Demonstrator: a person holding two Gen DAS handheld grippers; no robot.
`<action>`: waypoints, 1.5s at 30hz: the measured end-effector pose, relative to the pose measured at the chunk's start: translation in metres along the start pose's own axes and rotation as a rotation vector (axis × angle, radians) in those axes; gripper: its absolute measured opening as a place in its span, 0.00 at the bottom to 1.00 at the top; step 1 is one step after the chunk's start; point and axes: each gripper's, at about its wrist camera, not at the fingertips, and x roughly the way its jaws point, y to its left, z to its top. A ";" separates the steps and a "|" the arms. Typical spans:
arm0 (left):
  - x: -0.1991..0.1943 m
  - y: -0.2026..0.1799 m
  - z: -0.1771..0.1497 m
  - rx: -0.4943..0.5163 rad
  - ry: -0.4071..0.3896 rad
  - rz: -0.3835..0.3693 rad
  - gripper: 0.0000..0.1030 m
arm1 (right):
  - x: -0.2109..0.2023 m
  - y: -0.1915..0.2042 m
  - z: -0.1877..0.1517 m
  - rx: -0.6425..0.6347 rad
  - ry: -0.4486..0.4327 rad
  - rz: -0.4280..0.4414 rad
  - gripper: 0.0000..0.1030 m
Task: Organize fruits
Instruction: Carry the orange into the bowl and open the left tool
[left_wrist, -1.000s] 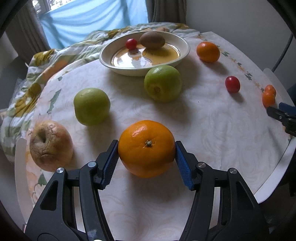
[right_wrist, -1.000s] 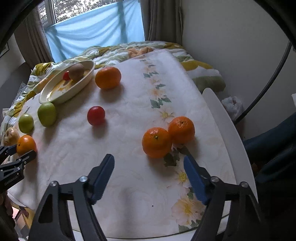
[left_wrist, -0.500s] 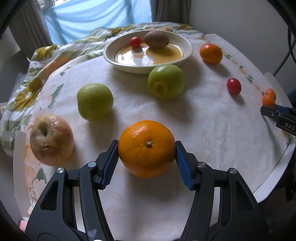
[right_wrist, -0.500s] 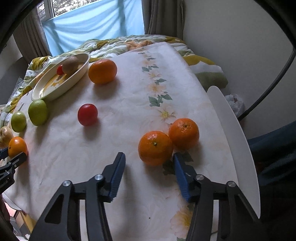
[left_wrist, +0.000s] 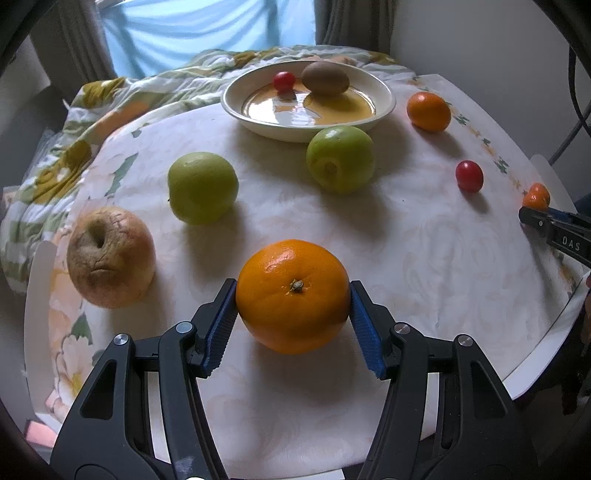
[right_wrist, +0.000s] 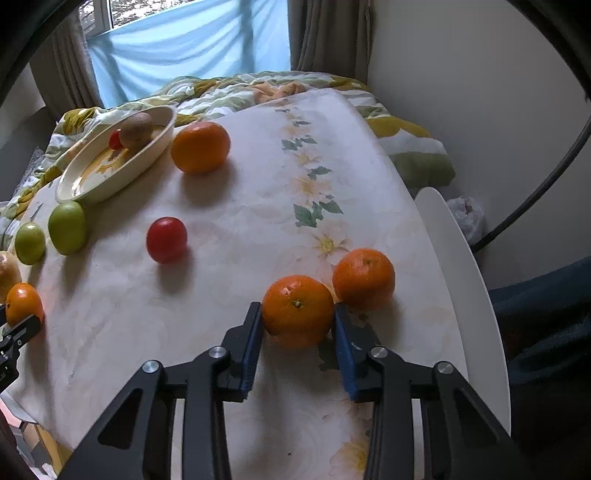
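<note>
I'm working off the white bowl (left_wrist: 384, 99) at the far side of the table (left_wrist: 424, 266), taking it left to right. Nearest me and well to the left of the bowl sits a wrinkled old apple (left_wrist: 110, 256), then a green apple (left_wrist: 202, 187) closer to the bowl. A second green apple (left_wrist: 340, 158) sits just in front of the bowl's rim. Straight out from the bowl toward me, my left gripper (left_wrist: 293, 301) has a big orange (left_wrist: 293, 295) squarely between its jaws, both blue pads pressed against its sides, about half spread. Inside the bowl: a kiwi (left_wrist: 325, 78) and a small red fruit (left_wrist: 284, 81). Right of the bowl, a loose orange (right_wrist: 200, 147), then a red fruit (right_wrist: 166, 239) nearer me. Farthest right, my right gripper (right_wrist: 297, 321) has clamped a small mandarin (right_wrist: 297, 310), jaws narrow, pads on both flanks. Another mandarin (right_wrist: 364, 277) sits touching it on the far right.
</note>
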 end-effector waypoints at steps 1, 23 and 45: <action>-0.001 0.001 -0.001 -0.007 -0.002 0.000 0.64 | -0.001 0.000 0.000 -0.005 -0.002 0.003 0.33; -0.097 0.018 0.025 -0.127 -0.157 0.015 0.64 | -0.083 0.038 0.039 -0.156 -0.131 0.178 0.33; -0.053 0.068 0.143 -0.054 -0.201 -0.086 0.64 | -0.073 0.107 0.114 -0.151 -0.170 0.223 0.33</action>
